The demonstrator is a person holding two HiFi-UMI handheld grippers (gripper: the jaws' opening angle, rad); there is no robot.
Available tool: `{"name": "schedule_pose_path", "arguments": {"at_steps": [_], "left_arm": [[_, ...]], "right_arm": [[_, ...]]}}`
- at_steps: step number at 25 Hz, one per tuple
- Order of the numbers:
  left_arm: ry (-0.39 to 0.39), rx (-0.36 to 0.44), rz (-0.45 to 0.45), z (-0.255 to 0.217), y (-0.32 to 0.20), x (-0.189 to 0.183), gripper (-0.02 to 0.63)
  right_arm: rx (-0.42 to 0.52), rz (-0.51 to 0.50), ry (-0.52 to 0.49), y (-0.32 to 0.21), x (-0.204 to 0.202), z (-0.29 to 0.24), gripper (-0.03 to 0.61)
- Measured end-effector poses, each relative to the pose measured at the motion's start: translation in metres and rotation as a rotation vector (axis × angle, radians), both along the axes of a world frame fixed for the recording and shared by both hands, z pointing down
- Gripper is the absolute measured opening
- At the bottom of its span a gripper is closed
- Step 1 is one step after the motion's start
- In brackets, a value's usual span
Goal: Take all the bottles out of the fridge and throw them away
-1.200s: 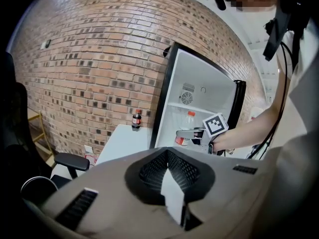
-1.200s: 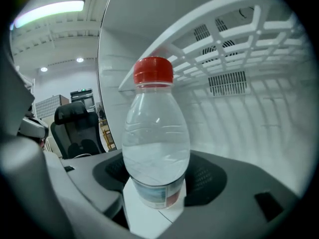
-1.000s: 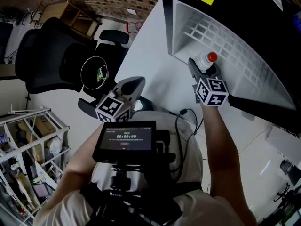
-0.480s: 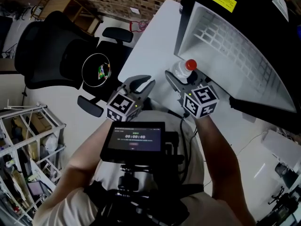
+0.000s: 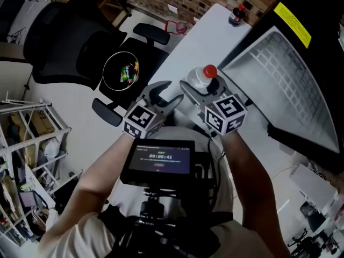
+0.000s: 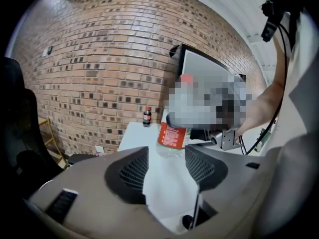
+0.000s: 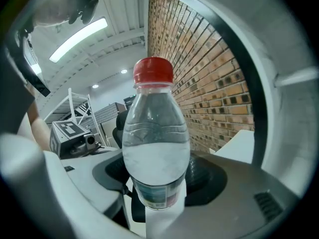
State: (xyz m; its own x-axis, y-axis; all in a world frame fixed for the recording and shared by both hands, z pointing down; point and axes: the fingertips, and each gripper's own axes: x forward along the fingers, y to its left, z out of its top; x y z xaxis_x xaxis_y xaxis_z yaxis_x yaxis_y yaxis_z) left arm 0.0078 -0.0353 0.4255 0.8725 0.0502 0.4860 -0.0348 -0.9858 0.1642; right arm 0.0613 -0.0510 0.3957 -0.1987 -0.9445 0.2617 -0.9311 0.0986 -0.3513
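My right gripper (image 5: 200,86) is shut on a clear plastic bottle (image 5: 200,78) with a red cap, held upright over the white table (image 5: 177,52), outside the open fridge (image 5: 279,69). In the right gripper view the bottle (image 7: 155,148) fills the gap between the jaws of the right gripper (image 7: 155,183). My left gripper (image 5: 165,93) sits just left of it. Its jaws have just been opening and nothing is pressed between them. In the left gripper view the bottle's red label (image 6: 172,136) shows just beyond the left gripper (image 6: 167,156). A small dark bottle (image 5: 236,15) stands at the table's far end.
The fridge's white grid shelf (image 5: 285,74) slopes away on the right. A round black bin (image 5: 121,71) with colourful contents stands on the floor to the left, beside a black office chair (image 5: 64,36). A metal rack (image 5: 27,144) stands at the lower left, with a brick wall (image 6: 99,59) behind.
My right gripper has carried the bottle out from the fridge shelf, leftwards to beside the left gripper. The left gripper's jaws went from shut to open and it moved towards the bottle.
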Motion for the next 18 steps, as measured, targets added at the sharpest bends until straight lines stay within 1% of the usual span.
{"name": "schedule_pose_path", "arguments": {"at_steps": [5,8,11,15,18], "left_arm": [[-0.024,0.05,-0.015,0.002,-0.018,-0.014,0.276],[-0.015,0.055,-0.03,-0.002,-0.032,-0.02,0.347],[-0.021,0.084,-0.041,-0.003,-0.042,-0.024,0.398],[-0.028,0.117,-0.061,0.0,-0.056,-0.032,0.408],[-0.026,0.129,-0.087,0.0,-0.07,-0.037,0.408]], "right_arm": [[0.01,-0.072,0.018,-0.033,-0.026,-0.009,0.299],[0.02,-0.116,0.016,-0.052,-0.045,-0.013,0.299],[0.02,-0.164,0.012,-0.066,-0.063,-0.013,0.299],[0.015,-0.259,0.012,-0.08,-0.095,-0.015,0.299],[0.016,-0.341,-0.014,-0.089,-0.121,-0.02,0.299]]}}
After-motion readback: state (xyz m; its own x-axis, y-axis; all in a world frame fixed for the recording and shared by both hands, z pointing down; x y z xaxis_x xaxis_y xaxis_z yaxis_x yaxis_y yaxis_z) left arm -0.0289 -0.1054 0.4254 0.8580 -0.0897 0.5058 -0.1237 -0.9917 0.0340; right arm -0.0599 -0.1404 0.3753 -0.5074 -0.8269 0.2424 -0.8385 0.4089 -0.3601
